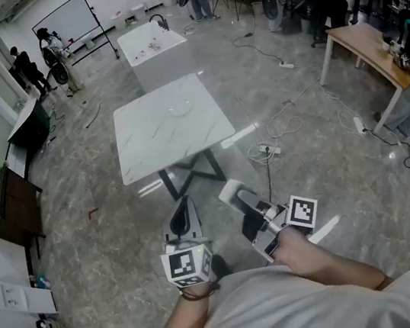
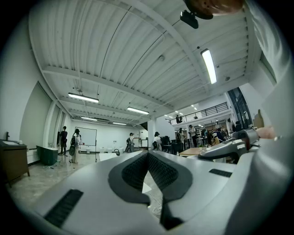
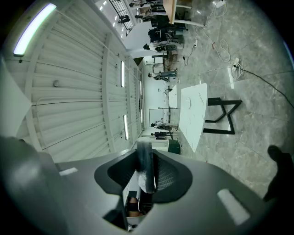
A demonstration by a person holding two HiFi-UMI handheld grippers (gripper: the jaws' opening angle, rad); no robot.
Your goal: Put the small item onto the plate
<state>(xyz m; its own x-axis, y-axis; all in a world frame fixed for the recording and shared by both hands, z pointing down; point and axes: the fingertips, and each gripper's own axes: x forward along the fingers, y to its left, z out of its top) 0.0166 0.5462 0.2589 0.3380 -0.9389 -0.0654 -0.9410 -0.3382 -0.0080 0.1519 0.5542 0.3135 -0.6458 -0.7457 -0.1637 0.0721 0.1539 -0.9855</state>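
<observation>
Both held low by torso, left gripper [image 1: 184, 213] upright, jaws pressed together, empty, right gripper [image 1: 232, 191] rolled sideways, clamping small grey item [image 3: 145, 169], marker cubes [image 1: 188, 265] face up.

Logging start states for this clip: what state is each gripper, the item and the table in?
left gripper: jaws together, empty.
right gripper: shut on the small item.
small item: held edge-on in the right gripper, not yet at the table.
white table: upright, ahead of the person, untouched.
</observation>
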